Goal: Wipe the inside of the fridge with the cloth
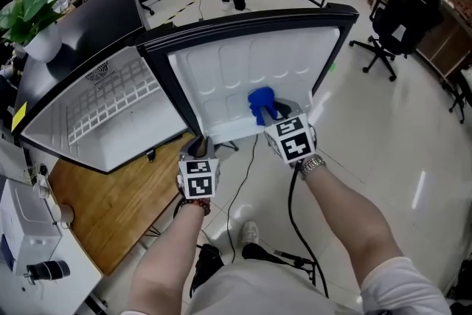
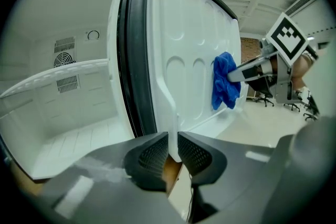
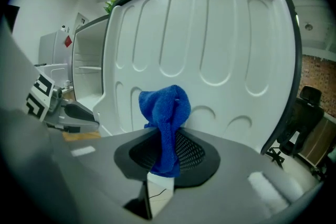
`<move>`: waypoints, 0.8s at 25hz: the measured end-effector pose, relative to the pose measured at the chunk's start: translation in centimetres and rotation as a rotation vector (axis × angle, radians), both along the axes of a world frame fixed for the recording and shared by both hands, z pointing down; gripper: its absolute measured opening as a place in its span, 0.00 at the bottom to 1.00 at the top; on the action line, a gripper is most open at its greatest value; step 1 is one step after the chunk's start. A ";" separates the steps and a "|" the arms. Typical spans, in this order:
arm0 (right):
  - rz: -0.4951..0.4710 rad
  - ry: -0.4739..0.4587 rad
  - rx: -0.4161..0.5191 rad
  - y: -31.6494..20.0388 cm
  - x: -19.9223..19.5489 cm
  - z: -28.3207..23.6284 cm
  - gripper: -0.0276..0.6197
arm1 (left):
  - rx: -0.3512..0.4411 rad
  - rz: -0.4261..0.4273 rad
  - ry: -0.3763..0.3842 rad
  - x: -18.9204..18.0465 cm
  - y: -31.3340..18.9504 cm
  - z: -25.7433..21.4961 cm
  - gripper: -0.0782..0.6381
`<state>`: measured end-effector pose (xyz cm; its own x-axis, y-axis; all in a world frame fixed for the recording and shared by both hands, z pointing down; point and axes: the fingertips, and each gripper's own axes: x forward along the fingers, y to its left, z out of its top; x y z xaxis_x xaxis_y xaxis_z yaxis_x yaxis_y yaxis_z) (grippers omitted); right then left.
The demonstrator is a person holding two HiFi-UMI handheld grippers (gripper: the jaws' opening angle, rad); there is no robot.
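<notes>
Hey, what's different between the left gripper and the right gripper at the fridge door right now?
The left gripper pinches the thin white bottom edge of the fridge door; the right gripper grips the blue cloth. The left gripper sits at the door's hinge-side corner; the right gripper is further along, with the cloth against the inner panel. Both are shut on something and carry a marker cube.

Bright even light; fisheye edges darken, near foreground seemingly soft.
</notes>
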<state>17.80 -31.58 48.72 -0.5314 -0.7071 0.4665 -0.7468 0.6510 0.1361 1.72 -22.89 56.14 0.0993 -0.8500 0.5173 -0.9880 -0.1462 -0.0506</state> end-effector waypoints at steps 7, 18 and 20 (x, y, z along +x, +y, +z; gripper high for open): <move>0.056 0.012 0.009 -1.0 3.0 -0.4 0.15 | 0.000 -0.005 -0.005 0.0 0.1 -0.1 0.19; 0.174 0.047 0.003 -2.5 8.4 -0.4 0.15 | -0.001 -0.012 -0.008 0.1 0.3 -0.1 0.18; 0.205 0.051 0.002 -2.8 9.6 -0.4 0.15 | -0.001 -0.013 -0.008 0.1 0.3 -0.1 0.18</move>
<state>27.38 -34.42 48.30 -0.3524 -0.7989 0.4873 -0.8555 0.4862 0.1784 1.78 -22.63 56.02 0.0845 -0.8505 0.5191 -0.9893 -0.1338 -0.0582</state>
